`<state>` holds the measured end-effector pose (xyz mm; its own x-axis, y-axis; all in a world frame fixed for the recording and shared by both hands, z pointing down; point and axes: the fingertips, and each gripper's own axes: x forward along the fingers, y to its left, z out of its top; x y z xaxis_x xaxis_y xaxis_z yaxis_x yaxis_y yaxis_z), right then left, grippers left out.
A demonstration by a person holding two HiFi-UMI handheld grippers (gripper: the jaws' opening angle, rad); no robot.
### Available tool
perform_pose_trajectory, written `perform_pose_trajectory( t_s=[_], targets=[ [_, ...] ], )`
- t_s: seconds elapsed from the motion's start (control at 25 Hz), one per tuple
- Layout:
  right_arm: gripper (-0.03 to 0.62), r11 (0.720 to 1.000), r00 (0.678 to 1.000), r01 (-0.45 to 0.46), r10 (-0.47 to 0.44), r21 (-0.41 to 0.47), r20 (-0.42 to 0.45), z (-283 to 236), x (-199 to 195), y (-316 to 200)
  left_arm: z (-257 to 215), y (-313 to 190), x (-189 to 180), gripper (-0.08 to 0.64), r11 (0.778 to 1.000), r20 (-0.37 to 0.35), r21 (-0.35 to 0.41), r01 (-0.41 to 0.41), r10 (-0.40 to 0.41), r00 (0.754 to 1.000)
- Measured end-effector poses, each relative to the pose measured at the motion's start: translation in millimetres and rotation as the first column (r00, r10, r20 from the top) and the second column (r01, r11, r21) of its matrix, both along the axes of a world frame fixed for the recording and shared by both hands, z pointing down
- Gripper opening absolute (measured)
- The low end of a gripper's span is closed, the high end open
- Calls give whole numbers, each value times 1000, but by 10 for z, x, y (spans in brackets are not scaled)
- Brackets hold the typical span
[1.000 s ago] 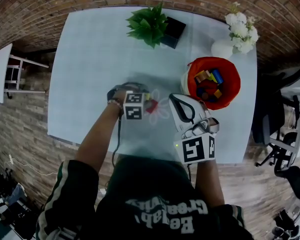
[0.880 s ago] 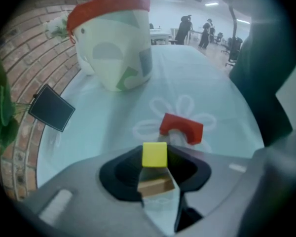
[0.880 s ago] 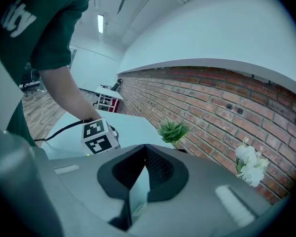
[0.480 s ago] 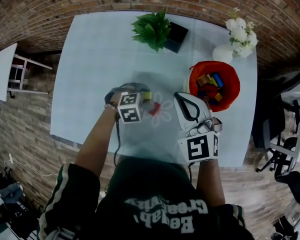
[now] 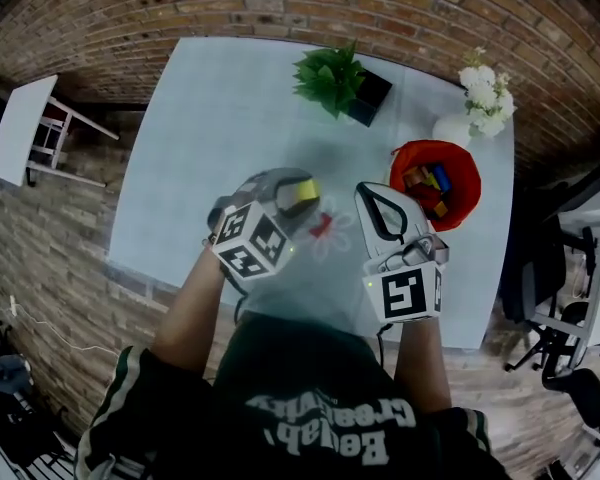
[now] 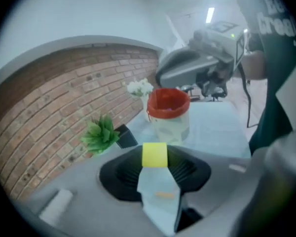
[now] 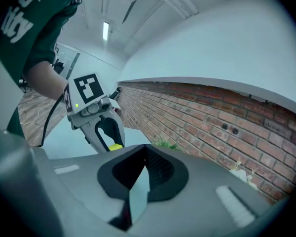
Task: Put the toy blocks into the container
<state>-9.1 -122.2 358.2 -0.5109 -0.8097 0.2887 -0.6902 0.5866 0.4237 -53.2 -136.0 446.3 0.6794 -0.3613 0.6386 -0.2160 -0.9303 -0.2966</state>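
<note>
Left gripper view: left gripper (image 6: 155, 159) clamped on squarish yellow block (image 6: 154, 153), long axis unclear; right gripper (image 7: 144, 151) jaws together.

right gripper (image 7: 144, 153) — jaws together, empty

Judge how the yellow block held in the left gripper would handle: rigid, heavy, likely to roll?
The yellow block looks rigid: its edges are square though the left gripper pinches it. Probably light, being small beside the jaws. Its flat faces suggest it would slide, not roll, if pushed.
</note>
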Motion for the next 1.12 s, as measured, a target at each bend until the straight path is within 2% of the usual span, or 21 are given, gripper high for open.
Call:
perform_pose_trajectory(
  t_s=[0.12, 0.28, 0.6, 0.72, 1.12],
  targets=[
    [6, 1000, 1000, 14, -14, 19, 5, -113, -93, 32, -414, 81, -8, 150, 997, -130, 42, 65, -59, 990],
    [6, 999, 999, 33, -33, 35, 1, -221, -198, 76, -872, 189, -38, 150, 985, -268, 109, 130, -97, 959],
    [6, 997, 1000, 22, -21, 75, -7, -351, -214, 149, -1448, 312, -181, 149, 949, -415, 216, 230, -124, 901],
    [6, 997, 1000, 6, -5, 75, -4, -374, -168, 153, -1536, 369, -151, 149, 947, -431, 233, 222, -104, 896],
    [6, 997, 1000, -2, 3, 72, -8, -349, -156, 149, -1503, 372, -95, 149, 944, -409, 250, 215, -98, 907]
  ],
)
